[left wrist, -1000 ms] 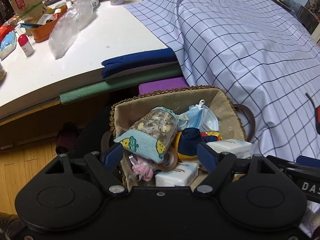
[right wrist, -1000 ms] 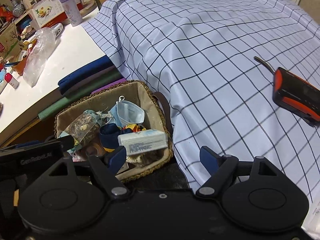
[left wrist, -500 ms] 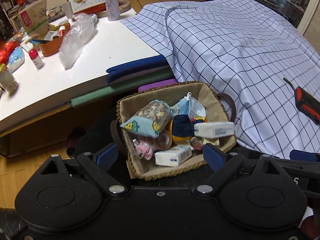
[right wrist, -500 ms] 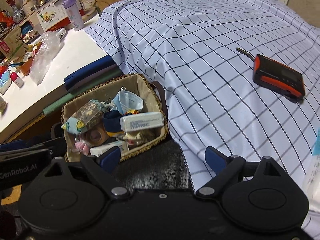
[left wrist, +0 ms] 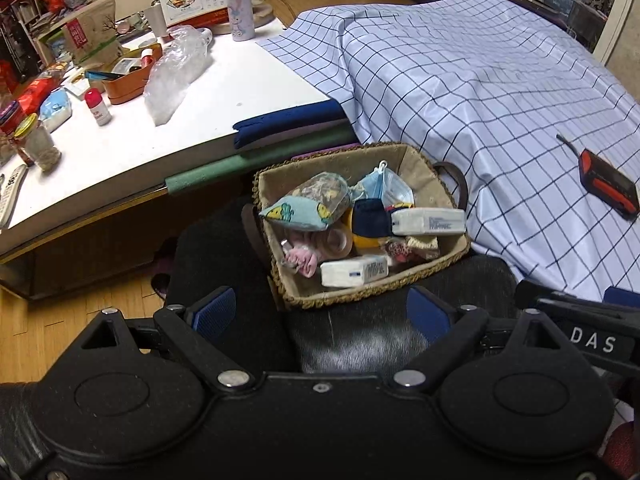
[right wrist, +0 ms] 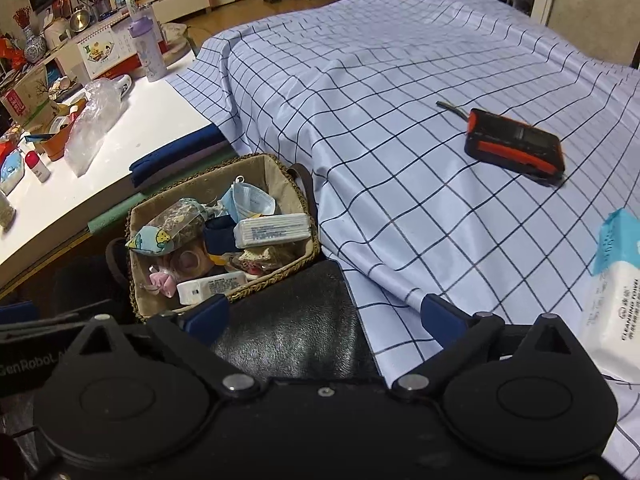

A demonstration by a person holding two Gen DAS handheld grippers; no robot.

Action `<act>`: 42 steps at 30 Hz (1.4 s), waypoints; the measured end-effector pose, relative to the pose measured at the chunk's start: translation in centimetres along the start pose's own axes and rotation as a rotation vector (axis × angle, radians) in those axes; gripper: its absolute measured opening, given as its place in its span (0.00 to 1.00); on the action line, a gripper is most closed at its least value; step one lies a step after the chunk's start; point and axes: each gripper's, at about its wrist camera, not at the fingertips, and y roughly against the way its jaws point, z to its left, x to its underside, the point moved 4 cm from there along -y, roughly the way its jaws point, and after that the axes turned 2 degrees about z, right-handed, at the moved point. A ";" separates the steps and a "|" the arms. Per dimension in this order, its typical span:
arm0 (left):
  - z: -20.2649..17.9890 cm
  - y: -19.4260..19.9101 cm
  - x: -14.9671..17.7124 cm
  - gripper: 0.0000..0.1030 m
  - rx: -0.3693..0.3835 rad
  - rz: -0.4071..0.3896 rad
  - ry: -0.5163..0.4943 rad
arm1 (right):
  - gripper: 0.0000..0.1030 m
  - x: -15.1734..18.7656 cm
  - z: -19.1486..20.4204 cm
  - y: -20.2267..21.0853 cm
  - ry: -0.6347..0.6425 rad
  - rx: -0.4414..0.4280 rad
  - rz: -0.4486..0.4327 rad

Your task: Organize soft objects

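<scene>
Woven straw basket with tan cloth lining (left wrist: 420,168) sits on a black leather seat (right wrist: 296,320), against the edge of a blue-checked white cloth (right wrist: 400,100); it is heaped with soft items: patterned fabric pouch (left wrist: 308,202), blue face mask (left wrist: 386,186), white tissue packs (left wrist: 430,220), pink knit piece (left wrist: 302,258); left gripper (left wrist: 320,314) jaws wide, empty, short of basket; right gripper (right wrist: 324,314) likewise wide, empty; orange-and-black device (right wrist: 516,144) lies on cloth, well apart.

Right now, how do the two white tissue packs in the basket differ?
The upper tissue pack is longer and rests high on the pile by the basket's right wall; the lower tissue pack is shorter and sits down near the front rim. The upper one touches the navy cloth; the lower one lies beside the pink scrunchie. Both are white, rectangular, lying flat.
</scene>
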 end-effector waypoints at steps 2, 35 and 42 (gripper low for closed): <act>-0.1 0.3 0.4 0.87 -0.011 0.000 -0.007 | 0.99 0.2 -0.2 0.5 0.001 -0.001 -0.010; 0.8 0.0 1.9 0.95 -0.034 0.014 0.069 | 1.00 1.5 0.1 1.7 0.038 0.032 -0.037; 0.6 -0.8 2.3 0.95 -0.033 0.027 0.069 | 1.00 1.6 -0.2 1.0 0.043 0.048 -0.026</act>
